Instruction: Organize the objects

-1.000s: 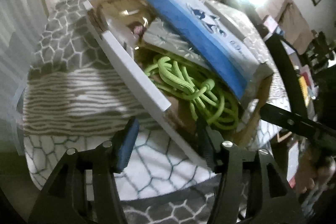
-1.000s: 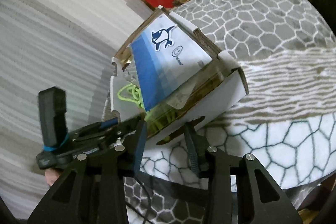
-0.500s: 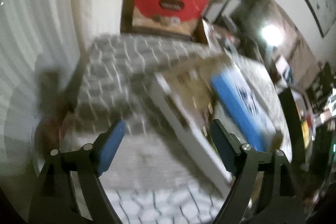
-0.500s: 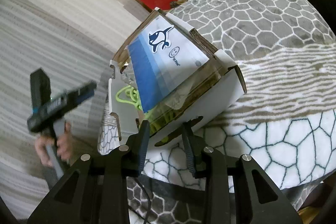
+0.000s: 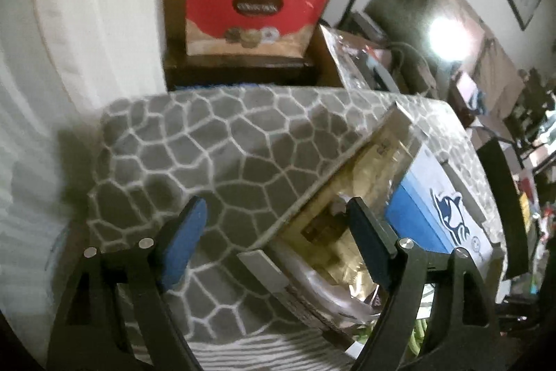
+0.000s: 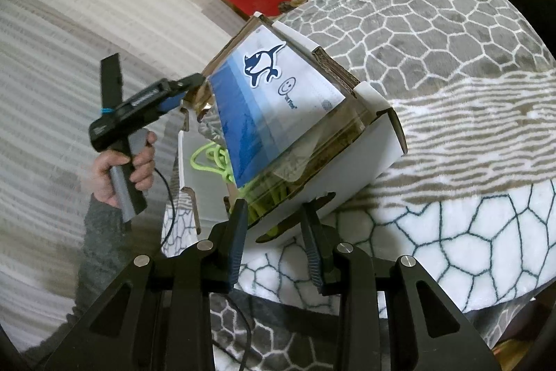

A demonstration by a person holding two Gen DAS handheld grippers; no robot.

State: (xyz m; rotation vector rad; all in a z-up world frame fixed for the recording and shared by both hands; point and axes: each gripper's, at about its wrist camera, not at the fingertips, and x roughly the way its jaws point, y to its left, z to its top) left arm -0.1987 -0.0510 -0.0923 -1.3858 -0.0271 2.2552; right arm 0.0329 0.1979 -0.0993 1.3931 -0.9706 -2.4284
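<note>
likely squaring up the cardboard box [image 6: 347, 162] on the patterned blanket [image 6: 434, 58], with the blue-and-white pack [image 6: 264, 99] leaning across the top and the green cord [image 6: 212, 159] loose underneath. keep the left gripper [image 5: 276, 207] spread wide, nothing between the pads, and bring it down over the far corner flap before closing, clear of the gold foil packet [image 5: 347, 263]. hold the right gripper [image 6: 274, 214] steady at the near wall, parted only narrowly and pinching nothing visible, ready to brace against any sliding. go slowly near the pack to avoid tipping it out. compared with a second ago: left gripper no longer low over the cord at the near rim but swung round to the far end, facing the red carton [image 5: 253, 6], jaws just opened from half-closed to wide with nothing caught between; hand [image 6: 121, 169] on the grip now raised beside the box in the right wrist view; right gripper unmoved, a shade narrower; box and contents unchanged
</note>
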